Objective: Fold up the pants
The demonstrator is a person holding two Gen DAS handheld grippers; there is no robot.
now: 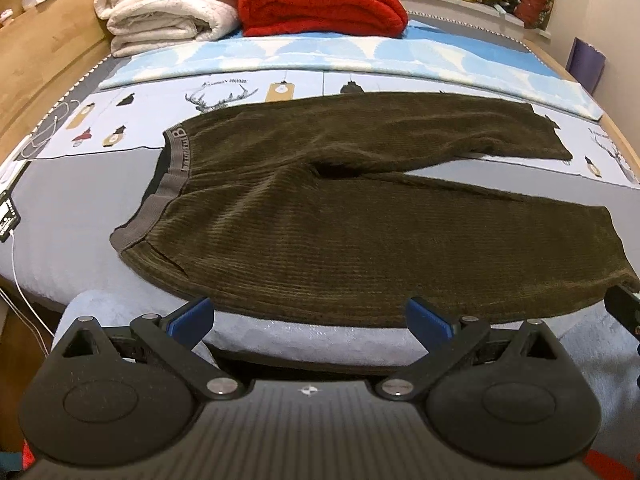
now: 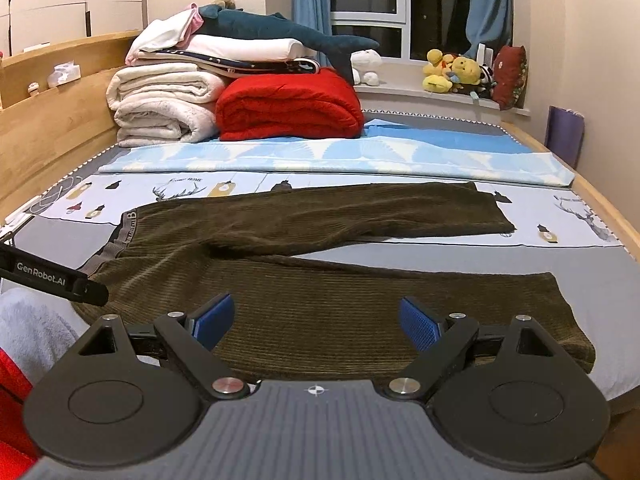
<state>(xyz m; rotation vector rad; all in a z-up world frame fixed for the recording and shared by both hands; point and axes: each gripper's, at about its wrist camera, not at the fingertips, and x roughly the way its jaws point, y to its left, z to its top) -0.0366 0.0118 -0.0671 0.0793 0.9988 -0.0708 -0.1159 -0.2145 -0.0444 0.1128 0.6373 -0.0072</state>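
Your left tongs [image 1: 310,316] and right tongs [image 2: 316,322] both gape apart, holding nothing. One pants [image 1: 360,216] lies flat along the bed's [image 1: 72,216] near edge, maybe overhanging slightly.

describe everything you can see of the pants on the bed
The pants are dark olive-brown with a ribbed, corduroy-like look and a grey elastic waistband bearing lettering. They lie flat and unfolded on the bed, waistband to the left, the two legs spread apart in a V toward the right. The far leg rests on the printed sheet. Neither set of tongs touches them.
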